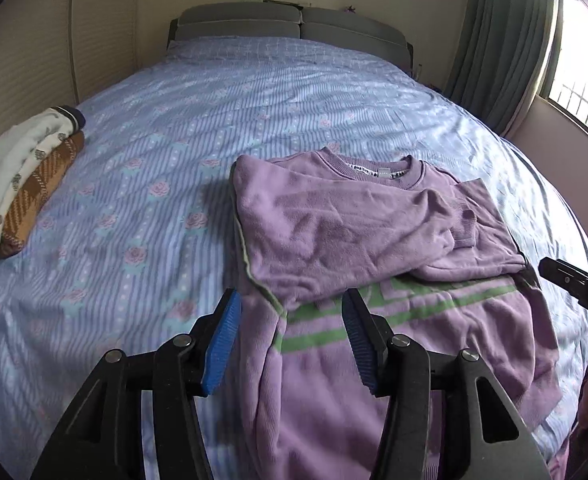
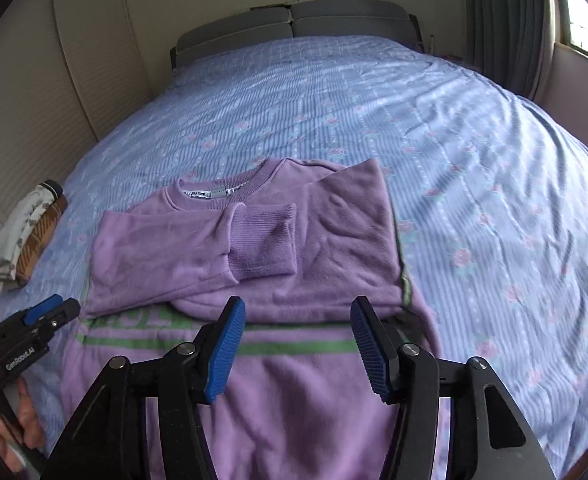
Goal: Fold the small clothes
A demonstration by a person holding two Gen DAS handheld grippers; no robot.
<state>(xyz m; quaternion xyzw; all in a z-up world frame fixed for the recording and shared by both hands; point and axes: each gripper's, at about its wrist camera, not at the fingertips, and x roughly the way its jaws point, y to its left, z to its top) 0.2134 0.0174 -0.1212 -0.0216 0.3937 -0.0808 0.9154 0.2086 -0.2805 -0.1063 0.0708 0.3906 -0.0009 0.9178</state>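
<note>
A purple sweatshirt (image 1: 374,248) with green stripes lies flat on the bed, both sleeves folded across its chest; it also shows in the right wrist view (image 2: 262,240). My left gripper (image 1: 290,312) is open and empty, hovering over the sweatshirt's left side near the hem. My right gripper (image 2: 296,320) is open and empty, above the lower middle of the sweatshirt. The left gripper also shows at the left edge of the right wrist view (image 2: 50,312). The right gripper's tip shows at the right edge of the left wrist view (image 1: 574,280).
A blue floral bedsheet (image 1: 214,120) covers the bed. A pile of folded clothes (image 1: 22,184), white on brown plaid, sits at the bed's left edge, also in the right wrist view (image 2: 30,232). Grey headboard (image 1: 294,24) at the back, curtain and window on the right.
</note>
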